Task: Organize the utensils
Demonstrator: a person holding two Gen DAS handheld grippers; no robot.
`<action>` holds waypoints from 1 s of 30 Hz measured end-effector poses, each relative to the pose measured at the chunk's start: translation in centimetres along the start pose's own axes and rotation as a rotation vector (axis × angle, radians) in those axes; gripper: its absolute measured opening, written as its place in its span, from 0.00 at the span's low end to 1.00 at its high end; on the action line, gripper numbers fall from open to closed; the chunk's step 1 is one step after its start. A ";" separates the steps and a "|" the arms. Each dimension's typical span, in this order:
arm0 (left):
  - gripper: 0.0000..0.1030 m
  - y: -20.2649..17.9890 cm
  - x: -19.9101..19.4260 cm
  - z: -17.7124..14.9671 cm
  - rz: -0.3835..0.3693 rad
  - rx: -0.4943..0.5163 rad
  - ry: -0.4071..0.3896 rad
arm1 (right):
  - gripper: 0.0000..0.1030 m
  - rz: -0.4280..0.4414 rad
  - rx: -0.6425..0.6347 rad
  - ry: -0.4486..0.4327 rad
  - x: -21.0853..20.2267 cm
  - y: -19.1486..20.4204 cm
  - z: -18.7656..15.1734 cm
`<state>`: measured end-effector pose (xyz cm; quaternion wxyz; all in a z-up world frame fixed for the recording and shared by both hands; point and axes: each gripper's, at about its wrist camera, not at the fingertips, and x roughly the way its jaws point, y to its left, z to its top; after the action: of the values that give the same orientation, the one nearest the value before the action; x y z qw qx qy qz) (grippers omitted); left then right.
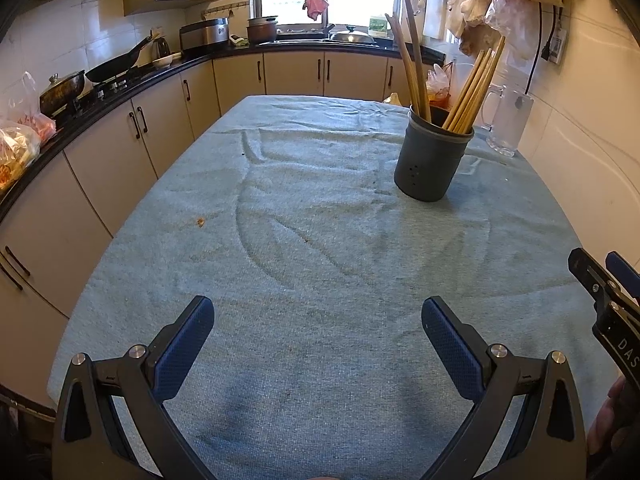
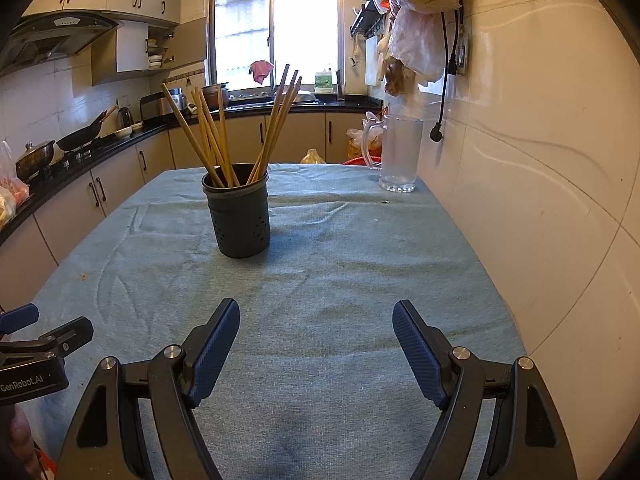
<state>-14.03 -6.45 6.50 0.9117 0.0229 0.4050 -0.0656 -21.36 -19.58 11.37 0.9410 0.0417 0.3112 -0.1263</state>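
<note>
Left gripper (image 1: pixel 318 322): jaws wide apart, nothing between the pads, hovering over the near end of the cloth (image 1: pixel 304 280). Right gripper (image 2: pixel 316 324): same, jaws spread, empty, above the near edge. Each shows in the other's view: right one at 3 o'clock in the left wrist view, left one at 9 o'clock in the right wrist view.

Cloth is blue-green, creased, with a small brown stain at 9 o'clock in the left view.

Holder (image 2: pixel 239 216): dark, cylindrical, perforated near the base, upright on the cloth. About 1 o'clock from the left gripper, 11 o'clock from the right, well apart from both.

Chopsticks (image 2: pixel 216 140): wooden, all standing in the holder, split in two bunches leaning outward left and right. None on the cloth.

Mug (image 2: pixel 400 152): clear glass with handle, at the far right corner beside the wall, 1 o'clock from the right gripper, apart from the holder.

Farther out: counter (image 1: pixel 132 76) along the left with wok and pot, window at 12 o'clock.
</note>
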 end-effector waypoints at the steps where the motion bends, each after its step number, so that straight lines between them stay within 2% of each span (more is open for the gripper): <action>1: 1.00 -0.1 -0.1 0.0 0.002 0.001 -0.001 | 0.81 -0.001 -0.001 0.000 0.0 0.0 0.0; 15: 1.00 -0.4 -0.9 0.0 0.011 0.015 -0.044 | 0.81 0.008 0.010 0.006 0.1 -0.1 0.0; 30: 1.00 -0.4 -1.1 0.0 0.010 0.016 -0.047 | 0.82 0.023 0.005 0.019 0.3 0.1 -0.3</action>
<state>-14.77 -6.73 7.31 0.9211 0.0307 0.3828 -0.0648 -21.27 -19.51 10.97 0.9392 0.0491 0.3194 -0.1159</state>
